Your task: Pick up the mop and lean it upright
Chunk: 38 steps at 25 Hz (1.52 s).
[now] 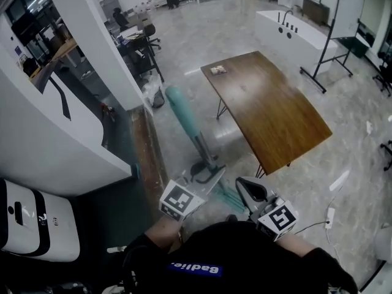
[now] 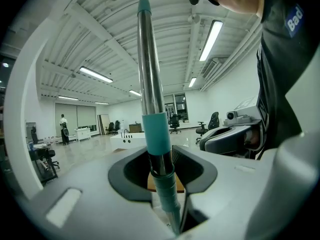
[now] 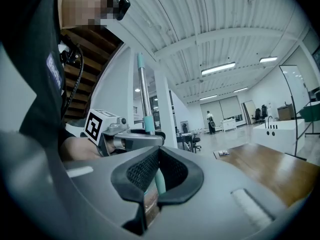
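The mop [image 1: 191, 127] has a metal pole with a teal end and points up and away from me, tilted toward the white pillar [image 1: 104, 35]. My left gripper [image 1: 205, 173] is shut on the pole [image 2: 152, 129] at a teal sleeve. Just right of it, my right gripper [image 1: 245, 192] closes on a lower teal stretch of the pole [image 3: 159, 181], which fills the narrow gap between its pads. In the right gripper view the left gripper [image 3: 127, 136] holds the pole higher up. My body hides the mop's lower end.
A brown wooden table [image 1: 269, 109] stands just ahead on the right. A white appliance [image 1: 37, 225] sits by the wall at lower left. Desks and chairs [image 1: 138, 41] stand behind the pillar. A white counter [image 1: 294, 32] and a whiteboard [image 1: 346, 11] stand far right.
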Available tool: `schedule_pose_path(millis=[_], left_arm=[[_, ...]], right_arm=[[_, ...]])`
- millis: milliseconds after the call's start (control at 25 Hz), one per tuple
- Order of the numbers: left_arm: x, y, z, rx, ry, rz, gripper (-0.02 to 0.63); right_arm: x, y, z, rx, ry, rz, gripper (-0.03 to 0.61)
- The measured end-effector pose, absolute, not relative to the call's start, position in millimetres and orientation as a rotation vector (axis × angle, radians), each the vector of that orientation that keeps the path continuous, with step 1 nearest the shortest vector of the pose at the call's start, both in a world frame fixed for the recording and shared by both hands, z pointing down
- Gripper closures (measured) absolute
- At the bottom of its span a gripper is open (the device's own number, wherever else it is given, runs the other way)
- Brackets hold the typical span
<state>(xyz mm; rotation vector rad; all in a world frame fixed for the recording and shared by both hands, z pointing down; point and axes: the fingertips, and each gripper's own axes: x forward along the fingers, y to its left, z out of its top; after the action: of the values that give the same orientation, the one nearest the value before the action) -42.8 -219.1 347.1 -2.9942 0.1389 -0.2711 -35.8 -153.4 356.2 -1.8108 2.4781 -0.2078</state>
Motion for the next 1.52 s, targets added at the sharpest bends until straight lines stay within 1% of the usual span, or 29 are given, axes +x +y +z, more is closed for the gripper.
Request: schedule_pose_path(millis=[200,520,680,840,1080,1520], left_arm=[[-50.1,-187.0,343.1,-3.008,0.05,-0.224,0.471],[-72.1,-142.9,373.0,-3.024,-0.054,-0.288,0.471],[-70.8,-129.7,388.5,-3.079,-0.07,-0.322,0.471],[-63.1,-113.8,388.2,-3.095,-0.062,-0.321,0.471],[-35.3,-78.5,381.4,-3.072,0.004,-0.344,0.472],[56.0,-26.0,397.8,-3.031,0.243,-0.481,0.471]], right_arm=[[-52.3,-126.3,357.9,-1.895,2.433,-0.233,0.574],[-76.2,-73.5,376.5,-2.028,2.379,-0.33,0.574],[-69.7,-57.1,383.5,-2.069,2.354,-0.373,0.574],[-57.0,-49.4,374.9,-2.047,2.351,-0.325,0.574],[-18.4,-18.1,370.2,-1.986,2.365,-0.29,0.574],[106.6,78.8,382.6,-1.933,2.369,-0.338,0.574]])
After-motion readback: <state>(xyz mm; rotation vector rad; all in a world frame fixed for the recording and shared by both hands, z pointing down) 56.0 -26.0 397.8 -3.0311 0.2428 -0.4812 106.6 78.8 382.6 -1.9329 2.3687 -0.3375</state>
